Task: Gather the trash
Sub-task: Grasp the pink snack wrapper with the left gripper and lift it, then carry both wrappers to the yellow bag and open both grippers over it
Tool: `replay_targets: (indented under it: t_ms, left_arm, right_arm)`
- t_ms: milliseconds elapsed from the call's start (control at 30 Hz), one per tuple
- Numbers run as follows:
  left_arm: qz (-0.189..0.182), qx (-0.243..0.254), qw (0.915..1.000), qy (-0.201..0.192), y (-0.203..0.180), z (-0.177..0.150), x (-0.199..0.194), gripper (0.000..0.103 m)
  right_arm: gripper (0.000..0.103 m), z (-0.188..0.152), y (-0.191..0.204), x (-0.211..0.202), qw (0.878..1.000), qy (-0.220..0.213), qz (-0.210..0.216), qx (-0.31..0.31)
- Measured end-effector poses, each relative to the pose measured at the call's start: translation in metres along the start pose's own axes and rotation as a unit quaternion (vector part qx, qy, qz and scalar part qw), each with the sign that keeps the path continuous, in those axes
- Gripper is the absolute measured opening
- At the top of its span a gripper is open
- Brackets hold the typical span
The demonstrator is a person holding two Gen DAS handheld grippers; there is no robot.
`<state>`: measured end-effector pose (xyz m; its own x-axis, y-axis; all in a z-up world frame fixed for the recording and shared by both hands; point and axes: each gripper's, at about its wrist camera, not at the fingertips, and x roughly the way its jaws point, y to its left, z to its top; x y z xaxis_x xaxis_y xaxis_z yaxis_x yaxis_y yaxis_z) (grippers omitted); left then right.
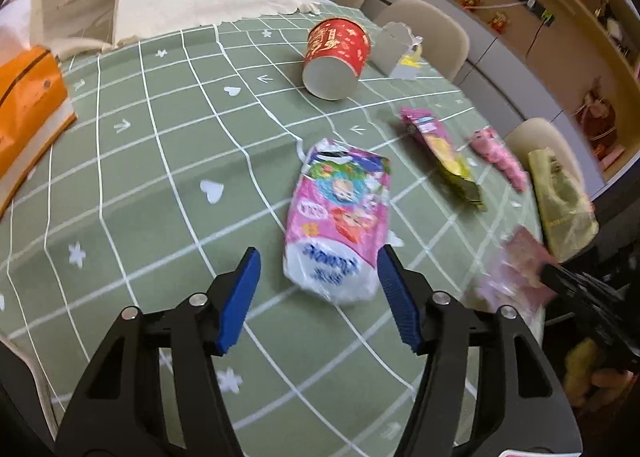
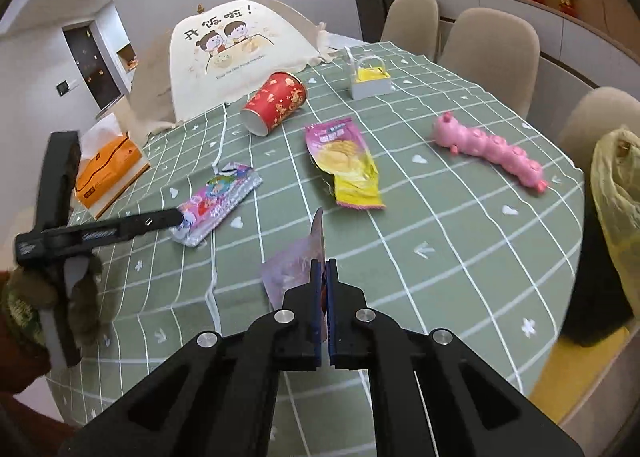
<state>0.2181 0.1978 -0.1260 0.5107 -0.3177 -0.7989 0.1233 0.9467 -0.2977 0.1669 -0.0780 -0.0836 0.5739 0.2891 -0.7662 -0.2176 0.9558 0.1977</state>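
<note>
**A:** Wrapper first, from my left wrist camera. The left gripper (image 1: 318, 293) stands part open, blue pads either side of the near end of the pink-and-white packet (image 1: 340, 225), which lies flat on the green checked tablecloth (image 1: 160, 177). The right pad looks just at the packet's edge, the left one well clear, so I hold nothing there. To close well I'd judge I should shift a little to the right so the packet sits centred, go low enough to catch the film, not the cloth, then squeeze.

**B:** And what does that camera give you that the other doesn't?

**A:** The gap on each side of the packet. It also shows my right gripper (image 1: 560, 277) at the edge of frame with a blurred pink wrapper (image 1: 516, 269), but not how its jaws stand.

**B:** Right wrist camera, then.

**A:** There the right gripper (image 2: 325, 265) is shut tight on that thin pink wrapper (image 2: 296, 261), which sticks up between the pads, clear of the cloth. I judge the hold is narrow, so I'd carry it gently to the yellow bag (image 2: 618, 185) at the table's right edge. Only this view shows the bag's open mouth, plus the left gripper (image 2: 176, 217) side-on at the packet (image 2: 218, 201). Still to collect: the yellow snack bag (image 2: 344, 165) and the tipped red cup (image 2: 276, 103).
</note>
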Motion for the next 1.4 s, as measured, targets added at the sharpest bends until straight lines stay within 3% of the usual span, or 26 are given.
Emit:
replay_targets:
  t_ms: [267,333,367,400,467,567,833,1100,1400]
  left_arm:
    - [0.06,0.023,0.9979,-0.014,-0.018,-0.003,0.012,0.054]
    - [0.086,0.038,0.9955,-0.015,-0.025,-0.005,0.014,0.049]
    - [0.096,0.044,0.9943,-0.014,-0.03,-0.006,0.016,0.039]
    - [0.094,0.044,0.9946,-0.012,-0.032,-0.006,0.016,0.025]
    - [0.079,0.031,0.9964,-0.002,-0.032,-0.005,0.016,0.013]
    - [0.066,0.019,0.9976,-0.008,-0.037,-0.004,0.006,0.009]
    - [0.033,0.027,0.9968,-0.067,-0.073,0.017,-0.051,0.006]
    - [-0.007,0.046,0.9895,-0.137,-0.116,0.045,-0.112,0.006]
    - [-0.059,0.069,0.9797,-0.179,-0.185,0.084,-0.13,0.006]
  right_arm:
    - [0.004,-0.02,-0.009,-0.016,1.0,0.003,-0.02,0.005]
    - [0.004,-0.022,-0.011,-0.018,1.0,0.005,-0.024,0.004]
    - [0.004,-0.023,-0.012,-0.02,1.0,0.004,-0.025,0.004]
    - [0.004,-0.023,-0.013,-0.022,1.0,0.004,-0.026,0.003]
    - [0.004,-0.023,-0.015,-0.028,1.0,0.001,-0.031,0.0]
    - [0.004,-0.019,-0.019,-0.042,0.999,-0.011,-0.035,-0.003]
    - [0.004,0.005,-0.033,-0.08,0.998,-0.055,-0.041,-0.012]
    - [0.004,0.032,-0.047,-0.114,0.993,-0.105,-0.048,-0.028]
    - [0.004,0.066,-0.098,-0.166,0.982,-0.165,-0.081,-0.041]
